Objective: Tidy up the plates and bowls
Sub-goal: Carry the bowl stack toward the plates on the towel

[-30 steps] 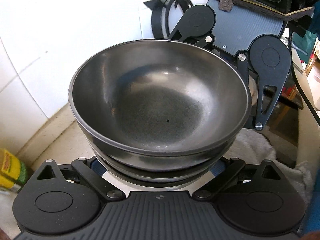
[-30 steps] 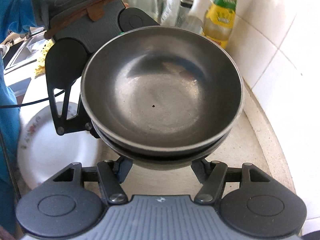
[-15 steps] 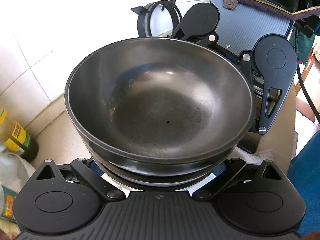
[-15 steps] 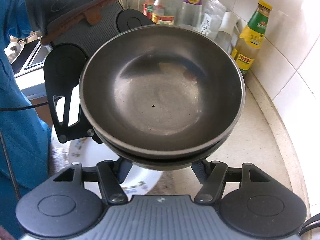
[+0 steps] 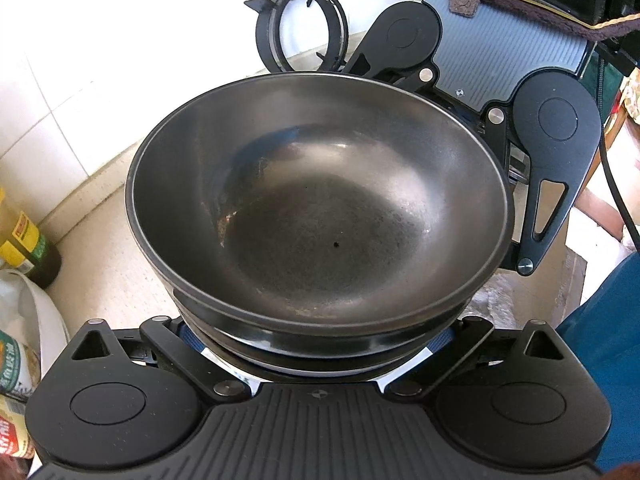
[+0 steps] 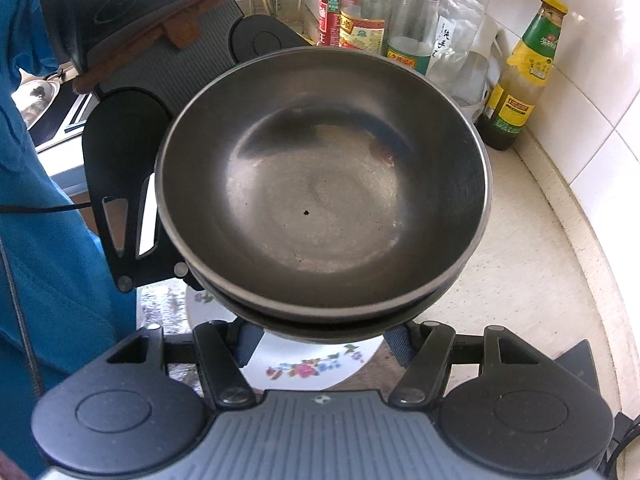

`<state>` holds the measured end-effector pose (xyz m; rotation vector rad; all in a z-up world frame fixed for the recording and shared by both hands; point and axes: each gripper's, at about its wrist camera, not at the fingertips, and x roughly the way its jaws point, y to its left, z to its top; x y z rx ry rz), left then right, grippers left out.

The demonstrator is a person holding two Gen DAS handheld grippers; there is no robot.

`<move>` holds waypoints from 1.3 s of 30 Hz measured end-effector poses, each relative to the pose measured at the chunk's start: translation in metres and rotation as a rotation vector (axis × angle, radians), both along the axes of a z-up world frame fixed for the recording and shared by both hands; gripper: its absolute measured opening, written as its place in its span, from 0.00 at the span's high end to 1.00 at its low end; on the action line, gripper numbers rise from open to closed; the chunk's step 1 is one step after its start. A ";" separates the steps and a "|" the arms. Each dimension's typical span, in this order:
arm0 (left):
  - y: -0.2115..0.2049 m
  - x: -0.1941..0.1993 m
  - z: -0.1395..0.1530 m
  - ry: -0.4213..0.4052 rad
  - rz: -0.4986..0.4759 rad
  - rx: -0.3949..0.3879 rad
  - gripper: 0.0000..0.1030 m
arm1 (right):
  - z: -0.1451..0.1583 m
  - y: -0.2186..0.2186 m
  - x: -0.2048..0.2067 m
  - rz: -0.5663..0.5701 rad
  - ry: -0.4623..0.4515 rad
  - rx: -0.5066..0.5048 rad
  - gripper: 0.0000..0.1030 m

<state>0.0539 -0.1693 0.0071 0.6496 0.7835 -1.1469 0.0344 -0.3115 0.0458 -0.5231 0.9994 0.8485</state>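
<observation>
**Two grippers carry a stack of dark bowls above the kitchen counter**

Left wrist view: the left gripper (image 5: 316,364) reaches level under the stack of bowls (image 5: 316,216), its fingers spread wide and pressed against the lower bowl's sides, pinching the stack from the near edge. The top bowl sits upright, empty but for a dark speck. Opposite, the right gripper (image 5: 472,92) meets the stack's far rim from above right. A black burner ring (image 5: 302,28) leans against the white tiled wall (image 5: 60,128) behind.

Right wrist view: the right gripper (image 6: 320,344) grips the same stack (image 6: 320,184) the same way, fingers spread and closed around the lower bowl. The left gripper (image 6: 168,236) holds the far left side. The stack hangs above a flowered white plate (image 6: 304,368) on the counter (image 6: 532,280); sauce bottles (image 6: 360,12) stand along the wall beyond.
</observation>
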 end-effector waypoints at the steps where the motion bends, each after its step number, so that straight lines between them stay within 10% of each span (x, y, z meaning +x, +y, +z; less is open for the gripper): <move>1: 0.000 -0.001 0.000 0.000 0.002 0.001 0.02 | 0.000 0.001 -0.002 0.000 0.000 -0.001 0.19; 39: -0.031 -0.007 -0.014 -0.038 0.123 0.003 0.00 | -0.012 0.032 -0.012 -0.027 -0.050 0.004 0.22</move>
